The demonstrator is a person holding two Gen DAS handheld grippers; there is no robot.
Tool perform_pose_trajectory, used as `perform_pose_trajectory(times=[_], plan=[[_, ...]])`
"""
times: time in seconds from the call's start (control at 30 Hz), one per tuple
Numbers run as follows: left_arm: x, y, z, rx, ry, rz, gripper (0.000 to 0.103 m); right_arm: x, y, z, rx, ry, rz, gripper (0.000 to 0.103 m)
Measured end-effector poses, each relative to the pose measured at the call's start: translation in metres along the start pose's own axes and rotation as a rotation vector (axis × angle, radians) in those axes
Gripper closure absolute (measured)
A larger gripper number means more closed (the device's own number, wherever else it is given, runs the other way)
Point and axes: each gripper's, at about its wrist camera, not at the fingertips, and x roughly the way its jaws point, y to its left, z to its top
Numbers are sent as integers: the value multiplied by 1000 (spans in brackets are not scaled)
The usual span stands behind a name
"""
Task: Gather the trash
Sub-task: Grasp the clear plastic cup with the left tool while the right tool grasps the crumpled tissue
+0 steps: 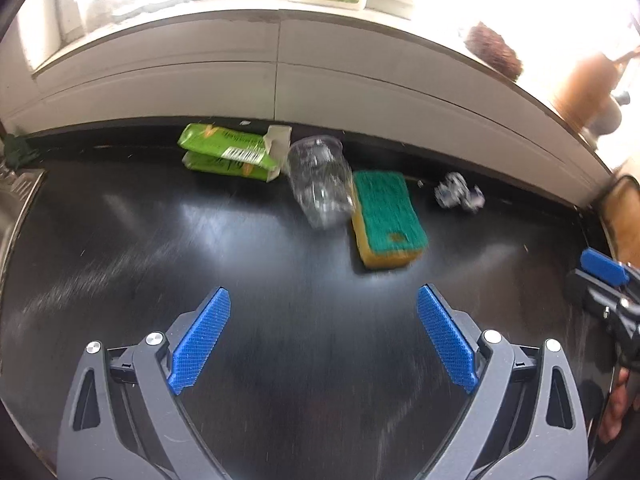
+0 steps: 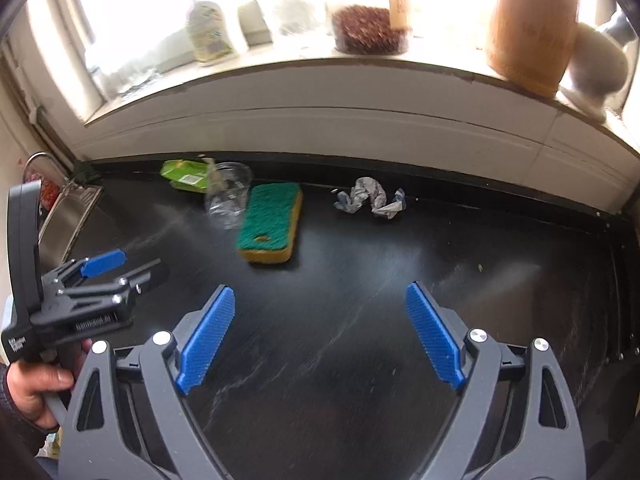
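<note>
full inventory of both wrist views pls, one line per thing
carton: 1, green, lying at back of counter, left
plastic cup: 1, clear, on its side between carton and sponge
sponge: 1, green on yellow, centre of counter
crumpled paper: 1, grey-white, right of sponge, apart from it
counter: 1, black
sink: 1, steel, left end of counter
jar: 1, reddish-brown contents, windowsill
bottle: 1, pale with label, windowsill
wooden item: 1, tan, windowsill right
left gripper: blue pads, open, empty
right gripper: blue pads, open, empty
hand: 1, holding left gripper's handle
</note>
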Motion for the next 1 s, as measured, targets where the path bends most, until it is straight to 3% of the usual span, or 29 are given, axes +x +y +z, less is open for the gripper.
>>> perform_pose_trajectory(times=[0.27, 0.57, 0.6, 0.67, 0.7, 0.73, 0.83, 1.0], plan=[[77, 11, 51, -53, 44, 13, 11, 82, -31, 45, 40, 70, -12, 18], [130, 20, 72, -105, 74, -30, 13, 163, -48, 73, 71, 135, -47, 19], [132, 20, 73, -109, 72, -37, 14, 167, -48, 75, 70, 137, -48, 22], [131, 20, 75, -109, 56, -62, 25, 171, -47, 75, 63, 139, -52, 41], [129, 19, 76, -105, 51, -85, 37, 171, -46, 75, 57, 135, -54, 54], [128, 18, 77, -102, 49, -92, 47, 168, -45, 75, 52, 130, -52, 60], [119, 9, 78, -70, 43, -93, 56, 158, -44, 73, 49, 120, -50, 65], [89, 3, 68, -47, 19, -103, 59, 116, -37, 61, 39, 75, -54, 66]])
